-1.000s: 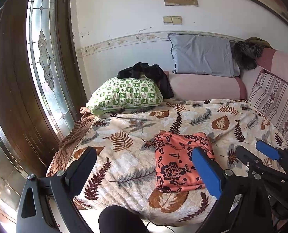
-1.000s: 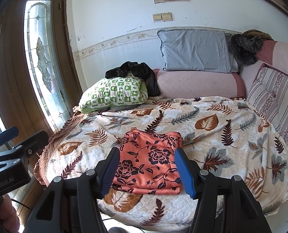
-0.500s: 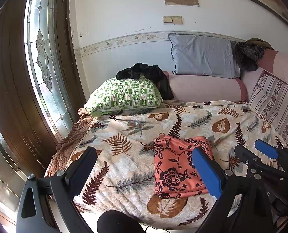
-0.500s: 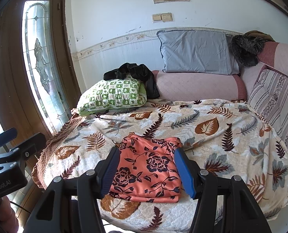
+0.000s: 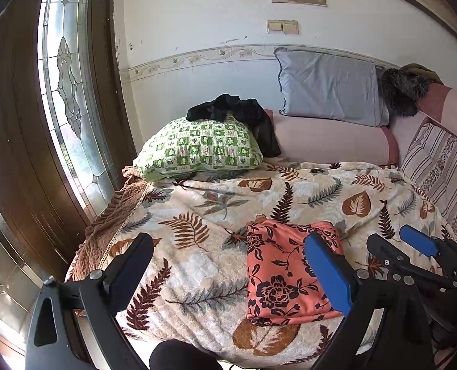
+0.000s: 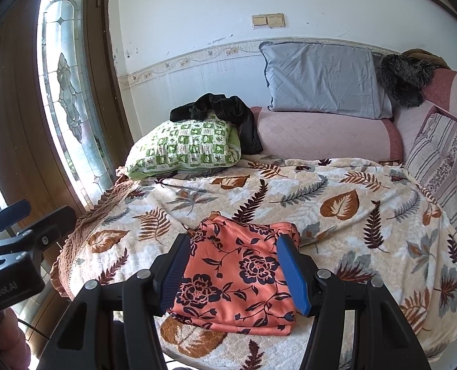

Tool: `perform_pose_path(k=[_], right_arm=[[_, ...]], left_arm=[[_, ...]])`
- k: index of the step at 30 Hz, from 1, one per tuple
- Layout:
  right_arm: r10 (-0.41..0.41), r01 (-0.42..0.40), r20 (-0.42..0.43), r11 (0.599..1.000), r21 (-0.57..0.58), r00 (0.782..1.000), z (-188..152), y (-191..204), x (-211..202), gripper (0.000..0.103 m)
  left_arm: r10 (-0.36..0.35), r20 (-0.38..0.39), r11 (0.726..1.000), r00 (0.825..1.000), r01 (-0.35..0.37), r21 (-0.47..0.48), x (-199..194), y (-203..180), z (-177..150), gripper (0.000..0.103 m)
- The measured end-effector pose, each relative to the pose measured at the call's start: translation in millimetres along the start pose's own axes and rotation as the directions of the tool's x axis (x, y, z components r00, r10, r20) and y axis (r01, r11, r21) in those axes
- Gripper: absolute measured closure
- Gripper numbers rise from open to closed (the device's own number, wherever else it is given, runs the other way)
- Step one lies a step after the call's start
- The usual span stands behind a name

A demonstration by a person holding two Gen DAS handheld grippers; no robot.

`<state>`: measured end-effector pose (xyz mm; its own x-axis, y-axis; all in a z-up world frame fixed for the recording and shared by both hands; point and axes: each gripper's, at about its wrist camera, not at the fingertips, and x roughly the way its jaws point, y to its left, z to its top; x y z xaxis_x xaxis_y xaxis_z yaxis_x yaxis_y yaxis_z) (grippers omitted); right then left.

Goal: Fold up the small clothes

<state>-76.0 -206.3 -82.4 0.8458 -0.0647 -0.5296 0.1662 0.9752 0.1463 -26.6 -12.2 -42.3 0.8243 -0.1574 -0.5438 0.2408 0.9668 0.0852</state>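
I have both tongs up above the near edge of the bed, clear of everything. The left tongs stand wide apart with nothing between them. The right tongs are about half spread and empty too; through their gap I see the folded orange floral garment lying flat on the leaf-print blanket, close to the near edge and a little right of its middle from the left camera. At the far left corner sits a green checked pillow with a black garment draped over it.
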Motion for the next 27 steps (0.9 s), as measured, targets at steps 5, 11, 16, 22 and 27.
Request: perform_pose_path(k=[5,11,16,22,27], right_arm=[[0.008,-0.008,-0.018,1.000,-0.001,1.000,5.0,-0.1,15.1,0.041],[0.003,-0.003,-0.024,1.000,0.008,1.000,5.8,-3.5,23.4,0.041],[-0.008,0.009,-0.042,1.000,0.023,0.999,0.9,-9.1,26.3,0.041],[-0.009,0.011,-0.066,0.999,0.034,0.998,-2.4,-13.8,36.9,0.041],[-0.008,0.012,-0.084,0.999,0.041,0.996,-4.4,-20.1,51.9,0.041]], left_arm=[[-0.008,-0.012,1.000,1.000,0.008,-0.013,11.4,1.3,3.4,0.005],[-0.011,-0.027,1.000,1.000,0.011,-0.008,18.3,-1.1,3.1,0.005],[-0.023,-0.041,1.000,0.999,0.023,-0.007,24.1,-4.4,0.8,0.005],[-0.033,-0.054,0.999,0.998,0.034,0.001,34.6,-9.3,1.2,0.005],[-0.058,-0.066,0.998,0.996,0.057,-0.008,54.5,-11.4,0.1,0.005]])
